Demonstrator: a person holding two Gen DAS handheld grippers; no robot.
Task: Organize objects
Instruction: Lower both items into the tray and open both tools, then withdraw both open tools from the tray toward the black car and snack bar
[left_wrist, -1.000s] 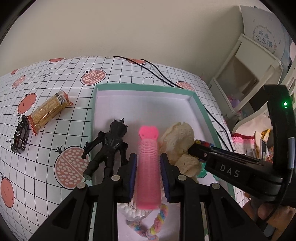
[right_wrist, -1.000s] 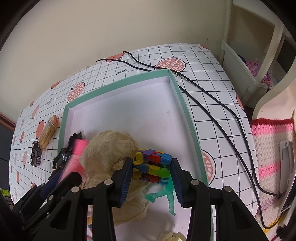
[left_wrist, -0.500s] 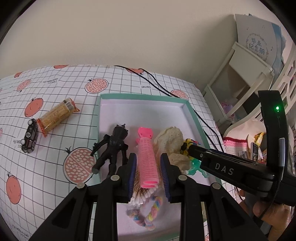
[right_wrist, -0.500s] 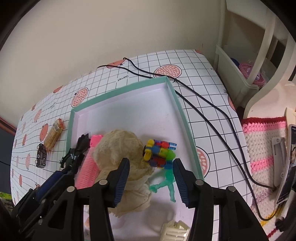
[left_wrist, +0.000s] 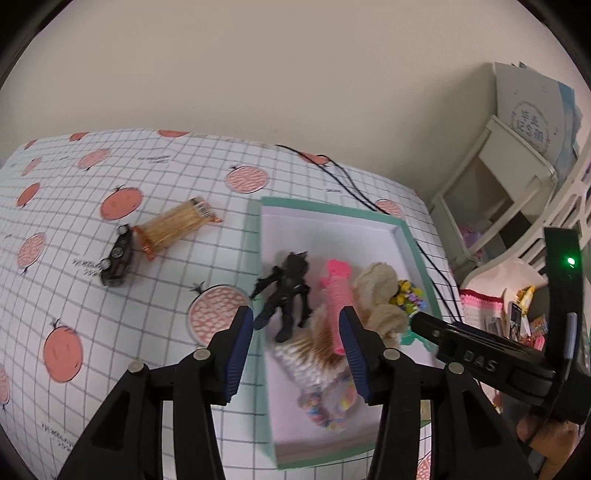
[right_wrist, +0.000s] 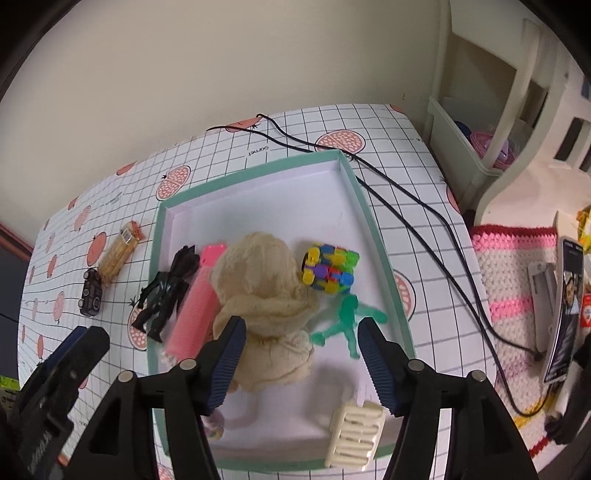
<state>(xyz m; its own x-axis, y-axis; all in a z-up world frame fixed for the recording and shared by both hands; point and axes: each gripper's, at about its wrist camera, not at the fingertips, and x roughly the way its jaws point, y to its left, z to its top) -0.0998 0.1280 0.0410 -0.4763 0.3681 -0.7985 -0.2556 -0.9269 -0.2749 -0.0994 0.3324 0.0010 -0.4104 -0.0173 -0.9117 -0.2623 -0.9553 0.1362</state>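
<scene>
Tray (right_wrist: 373, 236) holds most of the toys: black figure (right_wrist: 166, 291), pink roller (right_wrist: 194, 302), cream cloth (right_wrist: 258, 288), colour block toy (right_wrist: 330, 271), green figure (right_wrist: 347, 317). Left gripper (left_wrist: 297, 354) and right gripper (right_wrist: 297, 363) both gape wide, empty, above it. Toy car (left_wrist: 117, 254) and snack packet (left_wrist: 173, 227) lie outside on the tablecloth, probably next.

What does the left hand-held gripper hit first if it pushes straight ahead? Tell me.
Probably the black action figure lying in the shallow teal-rimmed white tray: it sits almost centred between the open jaws of the left hand-held gripper. The pink ribbed hair roller lies just right of that line. Depth is uncertain.
</scene>
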